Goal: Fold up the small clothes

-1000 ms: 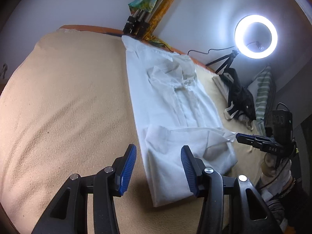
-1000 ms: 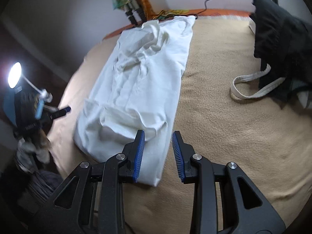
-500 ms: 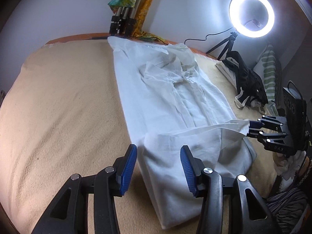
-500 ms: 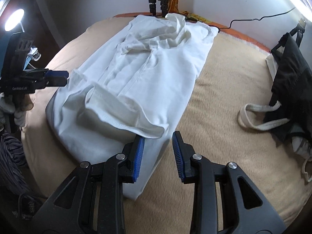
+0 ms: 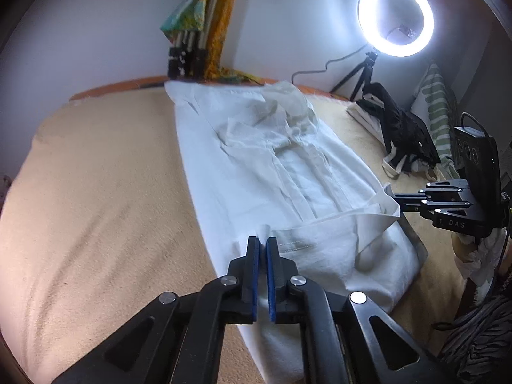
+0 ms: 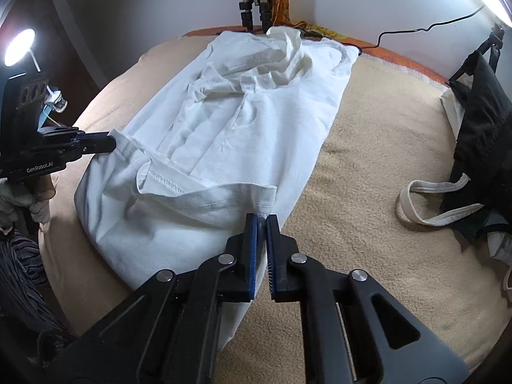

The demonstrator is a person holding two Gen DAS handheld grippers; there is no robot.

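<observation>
One white shirt [image 5: 272, 172] lies on the bed [image 5: 96, 192], its long axis running away from both cameras, collar end at the far wall. The left tool [image 5: 262, 243] is closed on one corner of the near hem, and the right tool [image 6: 261, 220] is closed on the other corner. The bed has a beige blanket. One ring light [image 5: 396, 20] shines at the wall, and one black bag [image 6: 480, 121] lies beside the shirt.

My black tongs [image 5: 262, 246] carry blue pads [image 6: 252, 233]; the shirt [image 5: 256, 172] is white, the blanket [image 5: 105, 192] tan, the bag [image 6: 480, 121] black.
</observation>
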